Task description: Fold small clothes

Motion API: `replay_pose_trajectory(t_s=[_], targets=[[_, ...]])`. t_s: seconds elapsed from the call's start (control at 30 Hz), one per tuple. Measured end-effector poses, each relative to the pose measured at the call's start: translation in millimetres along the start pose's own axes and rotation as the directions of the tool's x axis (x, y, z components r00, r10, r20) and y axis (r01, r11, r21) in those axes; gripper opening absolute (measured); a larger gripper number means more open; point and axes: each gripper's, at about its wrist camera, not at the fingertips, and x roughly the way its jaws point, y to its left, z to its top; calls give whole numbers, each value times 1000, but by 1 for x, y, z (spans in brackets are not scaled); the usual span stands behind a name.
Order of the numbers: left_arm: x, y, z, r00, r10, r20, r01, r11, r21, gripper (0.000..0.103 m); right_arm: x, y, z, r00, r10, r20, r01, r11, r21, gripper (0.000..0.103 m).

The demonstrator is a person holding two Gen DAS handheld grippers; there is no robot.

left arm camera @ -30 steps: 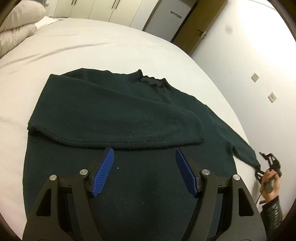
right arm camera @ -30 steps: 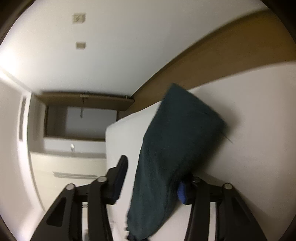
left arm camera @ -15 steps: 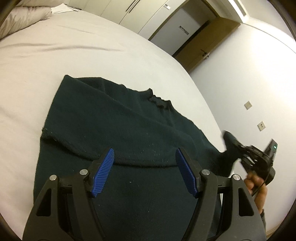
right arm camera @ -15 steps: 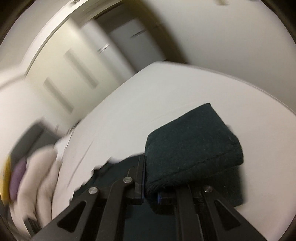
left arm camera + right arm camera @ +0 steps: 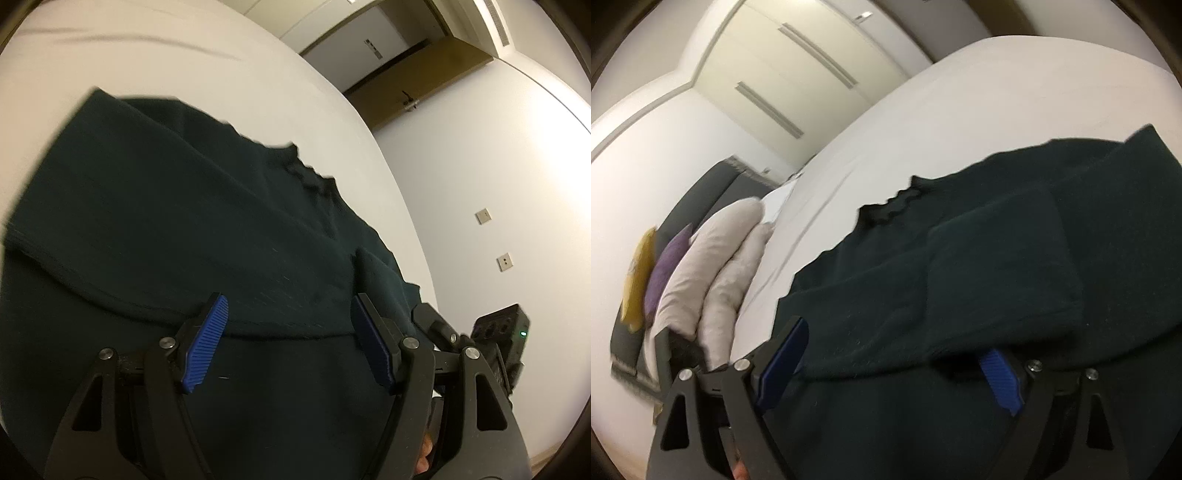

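Dark green sweater flat on white bed; left claw spread, empty — right claw opening, sleeve at 12 o'clock, unpinched.

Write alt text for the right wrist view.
A dark green sweater lies on a white bed, one sleeve folded across its body. The right gripper hovers over it, jaws opening, the sleeve cuff lying loose between them. Grey pillows and cupboards sit behind.
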Motion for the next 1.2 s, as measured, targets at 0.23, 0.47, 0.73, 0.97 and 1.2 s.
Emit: replay_pose_trajectory(t_s=[0.23, 0.47, 0.73, 0.97, 1.2], targets=[[35, -43, -8, 997, 60, -55, -53, 991, 124, 68, -26, -16, -5, 997, 12, 81, -13, 1000, 6, 91], [15, -35, -15, 999, 38, -10, -37, 994, 101, 68, -20, -57, 21, 991, -53, 125, 17, 963, 269, 86], [-13, 14, -4, 996, 75, 51, -74, 997, -11, 68, 13, 60, 12, 965, 261, 5, -261, 964, -45, 85], [10, 2, 2, 997, 80, 7, -80, 996, 42, 73, -45, -8, 5, 979, 180, 93, -190, 975, 113, 86], [72, -31, 26, 968, 238, -80, -221, 958, 184, 73, -85, -89, -27, 985, 129, 113, -162, 918, 362, 84]])
